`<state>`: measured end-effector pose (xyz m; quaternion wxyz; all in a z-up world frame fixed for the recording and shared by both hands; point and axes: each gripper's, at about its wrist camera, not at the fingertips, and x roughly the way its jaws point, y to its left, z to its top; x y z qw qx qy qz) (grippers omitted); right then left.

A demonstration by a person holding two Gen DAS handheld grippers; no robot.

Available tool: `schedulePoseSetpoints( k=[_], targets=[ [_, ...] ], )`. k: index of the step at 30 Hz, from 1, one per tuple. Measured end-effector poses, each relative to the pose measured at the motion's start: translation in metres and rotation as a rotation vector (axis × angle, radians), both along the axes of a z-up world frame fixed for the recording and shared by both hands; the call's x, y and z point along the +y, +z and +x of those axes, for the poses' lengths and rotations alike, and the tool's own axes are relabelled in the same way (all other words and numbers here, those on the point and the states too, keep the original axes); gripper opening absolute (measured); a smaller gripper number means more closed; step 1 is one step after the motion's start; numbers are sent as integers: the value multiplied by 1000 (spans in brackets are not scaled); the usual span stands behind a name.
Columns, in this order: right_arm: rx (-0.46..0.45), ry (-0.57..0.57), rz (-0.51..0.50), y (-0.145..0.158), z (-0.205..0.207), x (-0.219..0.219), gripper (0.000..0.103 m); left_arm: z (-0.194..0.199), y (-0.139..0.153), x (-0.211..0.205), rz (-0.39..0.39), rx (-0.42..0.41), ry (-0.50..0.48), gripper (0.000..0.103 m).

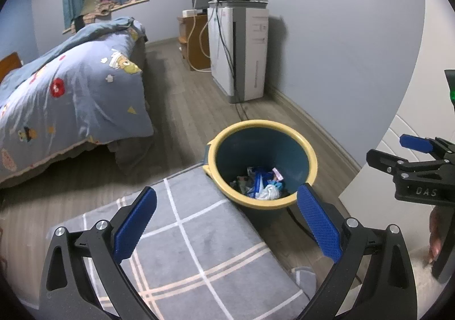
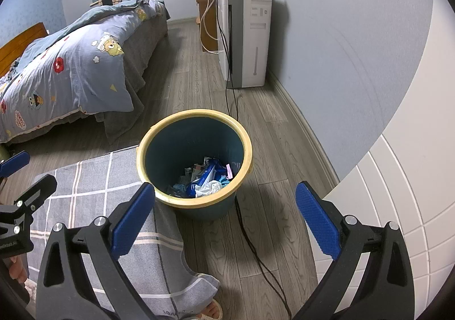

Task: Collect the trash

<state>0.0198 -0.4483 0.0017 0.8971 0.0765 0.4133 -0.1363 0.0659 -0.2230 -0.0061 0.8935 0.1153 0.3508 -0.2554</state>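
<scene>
A teal bin with a yellow rim (image 1: 308,155) (image 2: 246,146) stands on the wood floor. Crumpled blue and white trash (image 1: 263,182) (image 2: 207,177) lies at its bottom. My left gripper (image 1: 227,212) is open and empty, above a grey checked cloth (image 1: 199,240), just short of the bin. My right gripper (image 2: 224,206) is open and empty, over the bin's near rim and the floor. The right gripper also shows at the right edge of the left wrist view (image 1: 412,155); the left one shows at the left edge of the right wrist view (image 2: 17,177).
A bed with a blue cartoon quilt (image 1: 71,98) (image 2: 71,64) stands to the left. A white air purifier (image 1: 241,47) (image 2: 247,32) stands by the wall, its black cable (image 2: 256,249) running past the bin. A white door (image 2: 398,192) is at right.
</scene>
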Motion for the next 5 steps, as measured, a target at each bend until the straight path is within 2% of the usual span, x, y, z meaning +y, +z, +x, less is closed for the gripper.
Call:
schedulePoseSetpoints(
  k=[5],
  targets=[
    [19,-26,11,-6,2,-8,97,-2,5,1,-6,-8,9,98]
  ],
)
